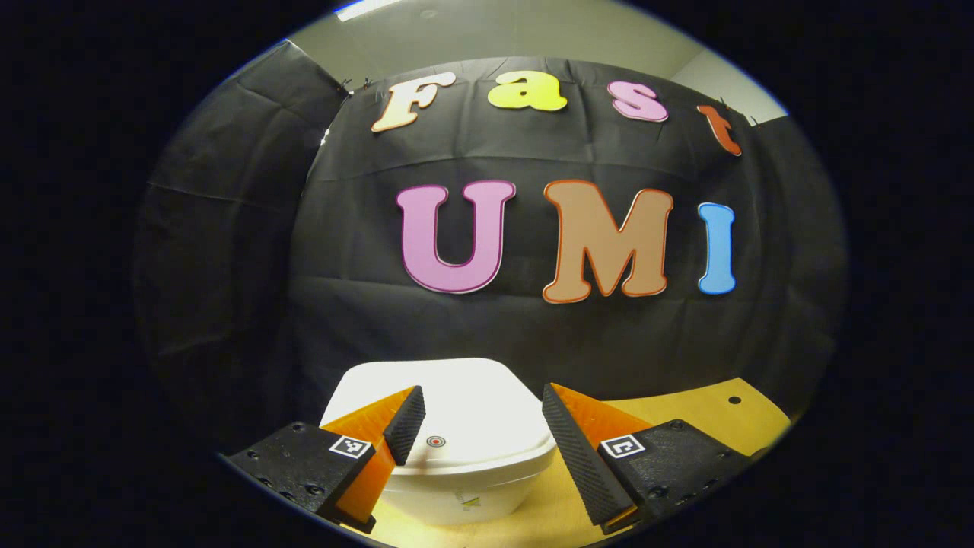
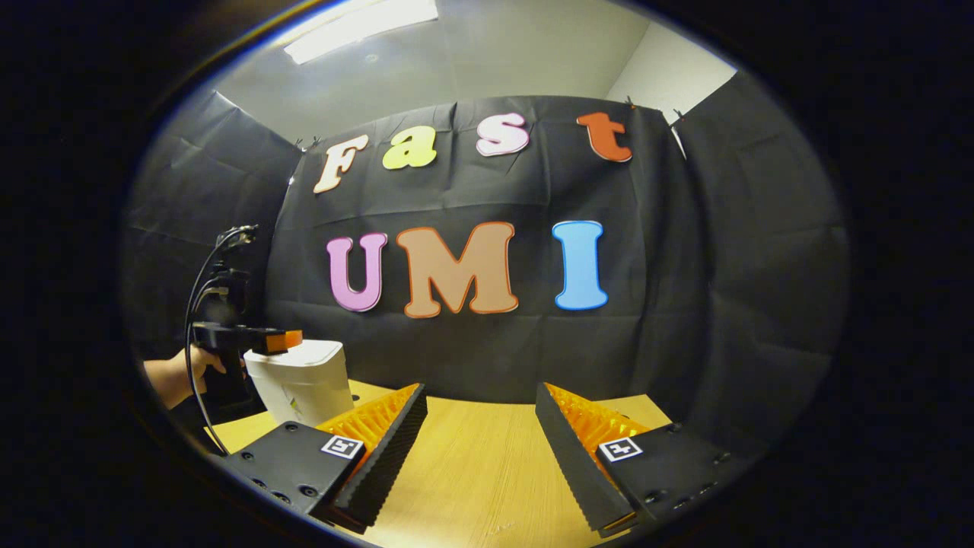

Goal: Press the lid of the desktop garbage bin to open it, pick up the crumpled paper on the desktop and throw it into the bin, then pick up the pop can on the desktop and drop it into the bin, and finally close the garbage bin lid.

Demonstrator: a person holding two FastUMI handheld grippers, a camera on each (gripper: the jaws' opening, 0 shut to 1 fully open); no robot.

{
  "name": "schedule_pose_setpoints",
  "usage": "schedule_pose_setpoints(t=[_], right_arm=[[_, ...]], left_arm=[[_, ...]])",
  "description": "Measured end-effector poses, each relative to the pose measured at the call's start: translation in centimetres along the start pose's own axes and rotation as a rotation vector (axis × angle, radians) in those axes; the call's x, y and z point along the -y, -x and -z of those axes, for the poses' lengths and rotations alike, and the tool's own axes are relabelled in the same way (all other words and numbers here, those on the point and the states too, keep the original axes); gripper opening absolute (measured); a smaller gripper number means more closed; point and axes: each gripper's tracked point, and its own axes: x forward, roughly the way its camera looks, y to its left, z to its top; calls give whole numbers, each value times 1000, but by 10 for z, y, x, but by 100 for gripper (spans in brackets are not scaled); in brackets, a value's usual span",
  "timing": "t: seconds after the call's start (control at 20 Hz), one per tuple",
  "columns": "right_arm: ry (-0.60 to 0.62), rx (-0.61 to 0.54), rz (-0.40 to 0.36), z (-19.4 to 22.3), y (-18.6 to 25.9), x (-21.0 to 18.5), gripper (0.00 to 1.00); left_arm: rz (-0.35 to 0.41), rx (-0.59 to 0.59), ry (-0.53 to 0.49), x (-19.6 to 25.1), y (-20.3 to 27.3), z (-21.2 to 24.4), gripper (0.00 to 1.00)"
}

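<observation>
Left gripper: the left gripper point(image 1: 483, 426) hangs at the bottom centre of the left gripper view, its fingers apart and empty, one on each side of the lid. In the right gripper view it shows at the left edge point(image 2: 283, 340), held by a hand point(image 2: 196, 367) and poised level with the top of the bin.

Bin: the white desktop garbage bin point(image 1: 464, 487) stands at the lower centre of the left gripper view, close under the gripper. Its lid point(image 1: 472, 403) lies flat and shut, with a small round mark point(image 1: 435, 441) near its front edge, which may be the press point. In the right gripper view the bin point(image 2: 300, 384) sits at the lower left.

Right gripper: the right gripper point(image 2: 479, 434) waits at the bottom centre of its own view, fingers wide apart, holding nothing, above bare table.

Progress: by the look of it, the task is at its opening step. The lid is not yet pressed open; the paper, the can and the closing all appear to remain.

Paper and can: where the crumpled paper and the pop can lie cannot be told from these pictures.

Surface: a pale wooden table point(image 2: 479, 464) with visible grain fills the lower middle of the right gripper view; a small dark hole point(image 1: 734, 399) marks it at the lower right of the left gripper view.

Room: black cloth walls point(image 2: 730, 304) surround the booth; a ceiling light point(image 2: 358, 27) glows at the upper left.
</observation>
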Motion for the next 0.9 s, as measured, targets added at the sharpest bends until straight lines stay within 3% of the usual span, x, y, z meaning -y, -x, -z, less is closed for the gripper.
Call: schedule_pose_setpoints(t=[0.2, 0.25, 0.55, 0.9], right_arm=[[-30, 72, 0, -27, 7, 15, 100], [-40, 82, -11, -30, 9, 18, 96], [-85, 120, -68, -39, 35, 38, 97], [-88, 152, -2, -49, 65, 37, 96]], left_arm=[[44, 138, -51, 47, 46, -39, 93], [59, 157, -57, 62, 60, -42, 93], [102, 250, -24, 124, 140, -60, 94], [245, 224, 28, 175, 193, -48, 94]])
